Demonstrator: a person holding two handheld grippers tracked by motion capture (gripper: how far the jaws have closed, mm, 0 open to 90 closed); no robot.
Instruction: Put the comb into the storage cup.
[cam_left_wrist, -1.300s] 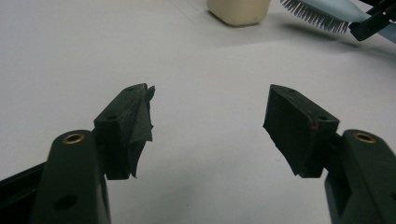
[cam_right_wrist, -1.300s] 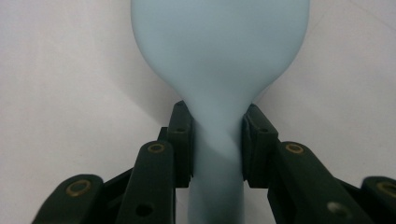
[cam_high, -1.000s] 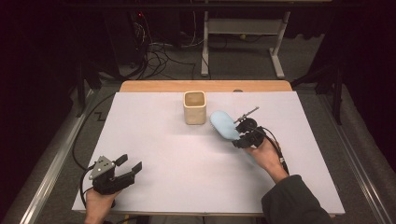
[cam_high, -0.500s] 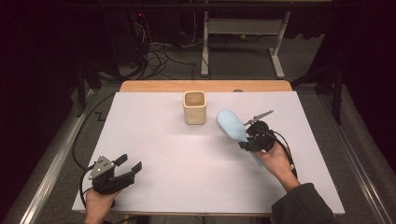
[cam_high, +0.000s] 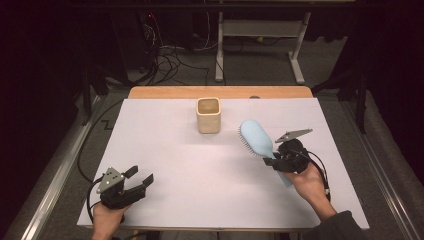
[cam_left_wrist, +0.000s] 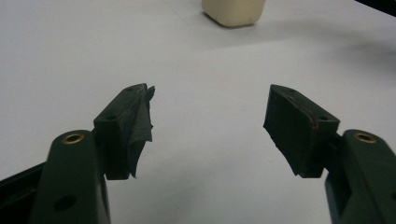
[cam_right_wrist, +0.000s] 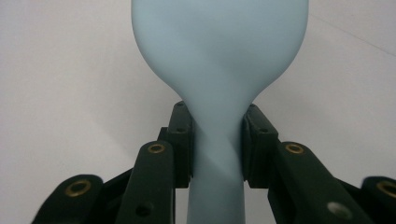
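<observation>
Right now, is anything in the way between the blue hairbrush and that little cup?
Nothing visible is. The right gripper holds the hairbrush by its neck, off to one side of the cup, with bare white table between them.

1. A white sheet (cam_high: 200, 165) covers most of the table top
2. A strip of bare wooden table edge (cam_high: 220, 92) shows along the far side of the sheet
3. A cream square cup (cam_high: 208, 115) stands upright on the far middle of the sheet, open at the top; its base also shows in the left gripper view (cam_left_wrist: 233, 11)
4. A white metal frame (cam_high: 260, 30) stands on the floor beyond the table
5. A tangle of dark cables (cam_high: 170, 55) lies on the floor to the left of that frame
</observation>
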